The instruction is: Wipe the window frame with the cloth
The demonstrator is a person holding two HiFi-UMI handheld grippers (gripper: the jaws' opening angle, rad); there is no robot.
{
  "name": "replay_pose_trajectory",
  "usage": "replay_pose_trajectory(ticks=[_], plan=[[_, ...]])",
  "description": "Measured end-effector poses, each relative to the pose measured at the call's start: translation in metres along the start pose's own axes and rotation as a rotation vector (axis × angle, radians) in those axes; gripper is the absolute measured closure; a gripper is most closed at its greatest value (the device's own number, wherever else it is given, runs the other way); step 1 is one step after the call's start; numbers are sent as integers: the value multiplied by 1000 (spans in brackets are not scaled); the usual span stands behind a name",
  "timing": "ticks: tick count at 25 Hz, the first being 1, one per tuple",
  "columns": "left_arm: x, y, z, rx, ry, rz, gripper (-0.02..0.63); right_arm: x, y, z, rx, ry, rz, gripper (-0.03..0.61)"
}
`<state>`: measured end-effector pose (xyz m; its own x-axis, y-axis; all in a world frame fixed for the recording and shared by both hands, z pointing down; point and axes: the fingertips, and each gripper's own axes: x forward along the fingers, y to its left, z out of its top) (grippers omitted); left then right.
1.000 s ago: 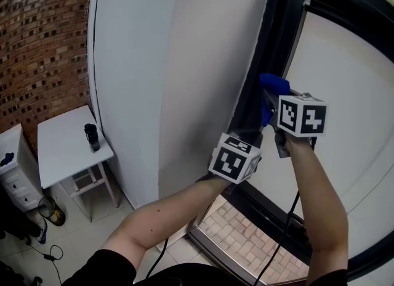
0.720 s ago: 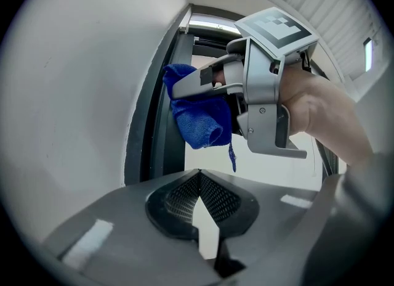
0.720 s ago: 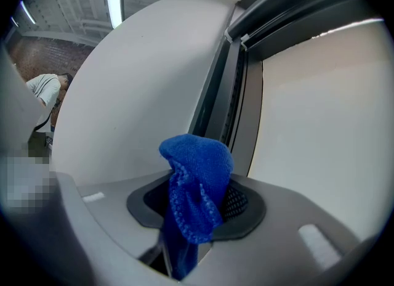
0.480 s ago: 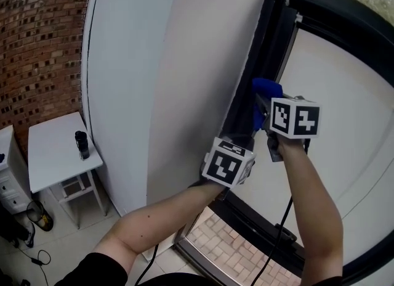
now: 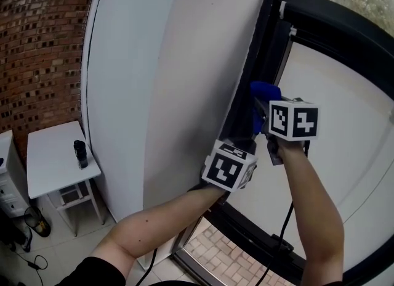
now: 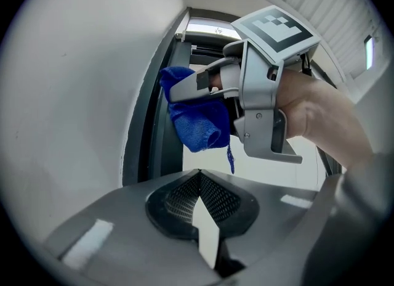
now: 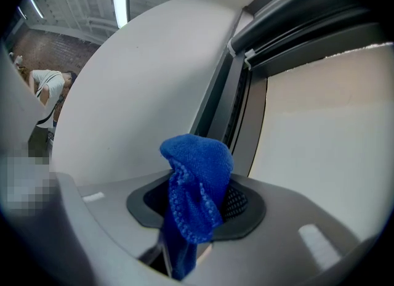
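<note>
Holding blue cloth (image 7: 196,177) by dark window frame (image 5: 261,50), right gripper (image 7: 200,209) jaws clamped on it, left gripper (image 6: 198,183) jaws closed, empty.

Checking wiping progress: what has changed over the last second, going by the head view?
The right hand-held gripper, shut on the blue cloth, has slid a little way up the dark window frame, and the left hand-held gripper rose with it. Unchanged: the cloth stays in the right jaws. The left jaws are shut and empty.
</note>
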<state>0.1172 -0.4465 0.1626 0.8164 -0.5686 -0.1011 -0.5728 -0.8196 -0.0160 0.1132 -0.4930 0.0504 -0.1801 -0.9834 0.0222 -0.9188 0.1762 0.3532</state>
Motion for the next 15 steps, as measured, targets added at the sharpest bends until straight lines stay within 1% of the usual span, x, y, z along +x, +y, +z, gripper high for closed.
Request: replay_pose_trajectory(ticks=[7,12,15], plan=[[1,-3,19,23,-24,-6,624,-1,-6,12,-11,3,-2,422],[6,-2,33,20,-44,-10,624,0,-15,32,-36,-12,-17,421],[7,-4,41,31,-57,-19,624,-3,-21,48,-59,-45,-31,423]])
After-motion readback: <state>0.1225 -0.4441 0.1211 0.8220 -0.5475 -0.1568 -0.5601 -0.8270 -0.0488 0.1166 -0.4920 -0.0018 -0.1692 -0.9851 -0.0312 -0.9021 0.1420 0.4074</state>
